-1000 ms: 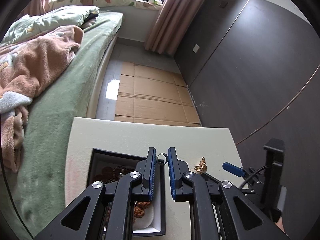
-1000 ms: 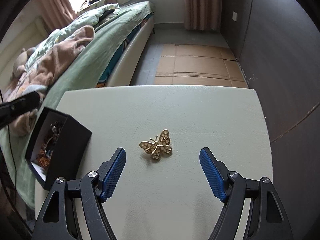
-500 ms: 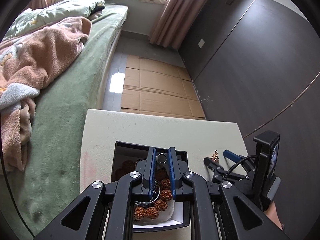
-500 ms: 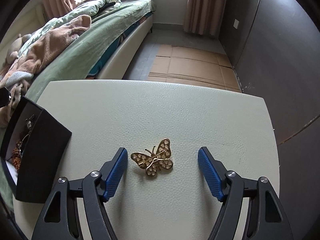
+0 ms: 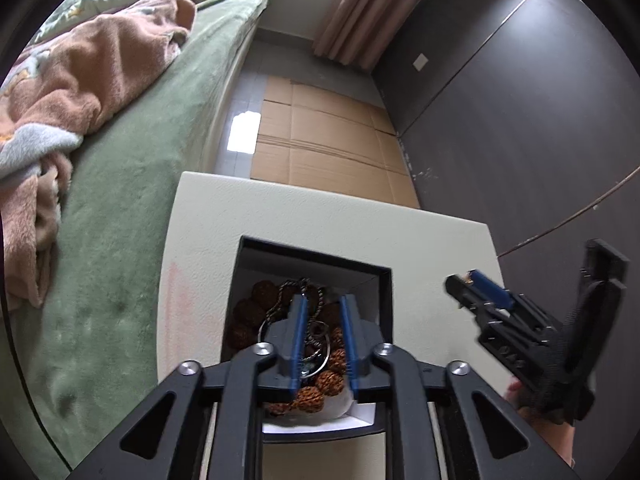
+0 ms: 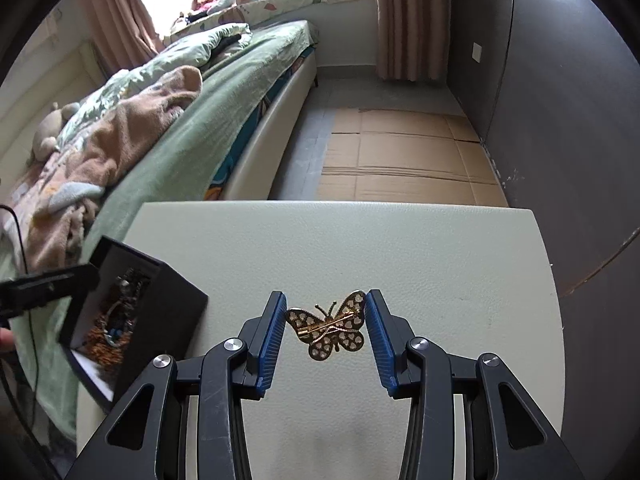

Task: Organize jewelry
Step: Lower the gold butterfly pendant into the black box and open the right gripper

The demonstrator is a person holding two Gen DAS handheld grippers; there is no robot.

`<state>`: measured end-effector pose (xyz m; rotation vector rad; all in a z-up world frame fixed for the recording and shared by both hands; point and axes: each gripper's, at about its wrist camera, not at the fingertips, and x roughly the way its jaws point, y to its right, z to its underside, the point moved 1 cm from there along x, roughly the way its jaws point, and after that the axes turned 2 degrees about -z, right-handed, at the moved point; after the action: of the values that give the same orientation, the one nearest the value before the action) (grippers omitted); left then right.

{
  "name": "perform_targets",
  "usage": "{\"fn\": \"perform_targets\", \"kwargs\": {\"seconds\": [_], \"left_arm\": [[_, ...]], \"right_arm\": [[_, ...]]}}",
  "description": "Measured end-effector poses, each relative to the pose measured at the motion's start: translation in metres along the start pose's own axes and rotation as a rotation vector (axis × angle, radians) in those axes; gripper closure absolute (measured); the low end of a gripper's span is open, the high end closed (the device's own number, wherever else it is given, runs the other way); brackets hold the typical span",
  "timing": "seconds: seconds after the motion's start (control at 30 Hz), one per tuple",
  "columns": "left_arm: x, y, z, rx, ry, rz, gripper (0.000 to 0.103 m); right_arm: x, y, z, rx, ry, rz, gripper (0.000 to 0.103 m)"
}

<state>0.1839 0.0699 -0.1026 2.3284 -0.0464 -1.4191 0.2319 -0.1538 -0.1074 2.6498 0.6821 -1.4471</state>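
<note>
A gold butterfly brooch sits between the blue pads of my right gripper. The jaws are closing, and the wing tips touch both pads. My left gripper hangs over the open black jewelry box. Its jaws are opening and nothing is pressed between them. A small silver ring lies below them on the brown beads and chains in the box. The right wrist view shows the box at the table's left with the left gripper above it. The right gripper appears at the right of the left wrist view.
The box stands on a cream table. A green bed with blankets runs along the table's left side. Flattened cardboard covers the floor beyond the far edge. A dark wall is on the right.
The left gripper came over the box and its jaws parted, letting the ring drop in. The right jaws narrowed from wide apart onto the butterfly brooch.
</note>
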Motion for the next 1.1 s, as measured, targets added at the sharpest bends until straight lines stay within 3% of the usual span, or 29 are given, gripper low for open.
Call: {"fn": "perform_targets", "kwargs": {"seconds": [0.1,0.37,0.5,0.8,0.97,1.03,1.1], "left_arm": [[-0.008,-0.005,0.003,-0.021,0.028,-0.008,0.037],[-0.031,-0.019,0.013,-0.064,0.089,-0.004,0.034],[-0.045,-0.025,0.017,-0.080,0.139,-0.014,0.016],[-0.062,-0.046,0.027,-0.136,0.178,-0.044,0.010],[-0.070,-0.057,0.032,-0.167,0.195,-0.058,0.009],[-0.072,-0.059,0.035,-0.174,0.197,-0.056,0.008],[-0.074,-0.059,0.037,-0.169,0.200,-0.058,0.008]], "right_arm": [[-0.015,-0.006,-0.002,0.031,0.045,-0.065,0.061],[-0.034,-0.033,0.000,0.076,0.093,-0.212,0.061],[-0.039,-0.052,0.003,0.076,0.102,-0.267,0.061],[-0.032,-0.082,0.008,0.134,0.100,-0.390,0.061],[-0.027,-0.102,0.004,0.168,0.115,-0.514,0.061],[-0.022,-0.105,0.006,0.188,0.081,-0.546,0.047],[-0.022,-0.105,0.009,0.197,0.070,-0.526,0.020]]}}
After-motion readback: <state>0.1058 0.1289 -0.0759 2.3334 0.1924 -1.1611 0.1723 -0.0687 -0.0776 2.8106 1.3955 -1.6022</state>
